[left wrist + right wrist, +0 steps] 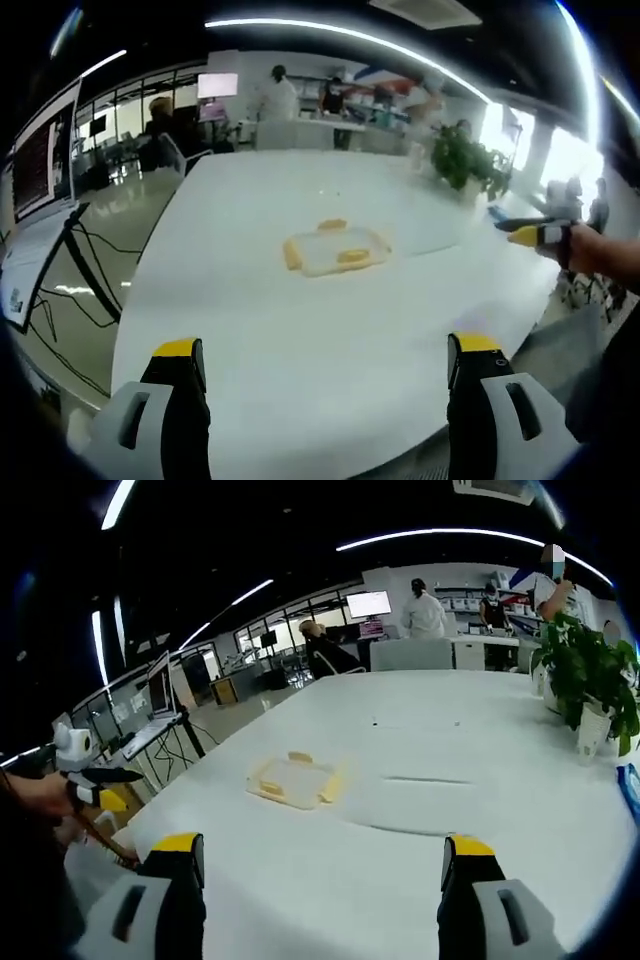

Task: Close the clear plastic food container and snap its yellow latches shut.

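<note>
A clear plastic food container [335, 249] with yellow latches lies flat on the white table [300, 340], well ahead of both grippers. From the other side the container [292, 780] sits left of centre. My left gripper [325, 355] is open, its yellow-tipped jaws wide apart over the table's near edge, nothing between them. My right gripper [318, 850] is open too, also empty and short of the container. The right gripper [535, 235] enters the left gripper view at the right, held by a hand. The left gripper [100, 780] shows at the left of the right gripper view.
A potted plant [465, 160] stands at the table's far right, and the plant [590, 680] is close on the right in the right gripper view. A laptop on a stand [40, 190] with cables is left of the table. People stand at counters behind [275, 95].
</note>
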`<state>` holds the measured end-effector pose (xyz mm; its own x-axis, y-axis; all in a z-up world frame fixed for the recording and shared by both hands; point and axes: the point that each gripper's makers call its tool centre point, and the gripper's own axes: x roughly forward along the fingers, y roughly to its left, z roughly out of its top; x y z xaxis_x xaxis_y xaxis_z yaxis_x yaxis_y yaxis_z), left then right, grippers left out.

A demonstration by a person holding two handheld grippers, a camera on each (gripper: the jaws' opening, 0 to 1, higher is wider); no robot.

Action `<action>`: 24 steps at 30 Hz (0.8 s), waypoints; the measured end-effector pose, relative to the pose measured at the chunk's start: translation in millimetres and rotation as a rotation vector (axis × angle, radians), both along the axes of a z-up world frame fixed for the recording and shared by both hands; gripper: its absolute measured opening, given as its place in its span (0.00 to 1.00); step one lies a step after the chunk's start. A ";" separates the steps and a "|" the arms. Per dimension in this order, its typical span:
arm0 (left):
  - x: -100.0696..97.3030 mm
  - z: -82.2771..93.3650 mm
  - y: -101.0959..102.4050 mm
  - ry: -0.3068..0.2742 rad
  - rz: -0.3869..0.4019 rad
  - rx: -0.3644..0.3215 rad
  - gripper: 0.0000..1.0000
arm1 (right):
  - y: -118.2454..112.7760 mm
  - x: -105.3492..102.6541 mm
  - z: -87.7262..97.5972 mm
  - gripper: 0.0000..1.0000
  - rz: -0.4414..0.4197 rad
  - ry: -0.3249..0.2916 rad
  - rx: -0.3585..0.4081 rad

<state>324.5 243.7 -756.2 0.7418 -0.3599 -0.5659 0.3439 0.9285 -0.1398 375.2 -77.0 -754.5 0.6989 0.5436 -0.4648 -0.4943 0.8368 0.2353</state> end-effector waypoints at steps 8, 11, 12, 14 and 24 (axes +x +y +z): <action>14.5 1.5 -5.5 0.000 -0.023 0.014 0.99 | 10.8 11.0 -0.9 1.00 0.043 -0.007 -0.008; 20.3 1.2 -7.2 0.001 -0.033 0.019 0.99 | 14.7 15.1 -3.4 1.00 0.055 -0.006 -0.012; 22.9 0.9 -7.2 0.001 -0.034 0.021 0.99 | 15.3 15.5 -3.7 1.00 0.057 -0.006 -0.013; 26.1 0.4 -7.3 0.004 -0.037 0.024 0.99 | 18.2 17.5 -5.2 0.99 0.068 -0.006 -0.020; 51.8 -6.5 -10.0 0.017 -0.058 0.032 0.99 | 29.4 40.2 -5.6 0.99 0.119 -0.012 -0.029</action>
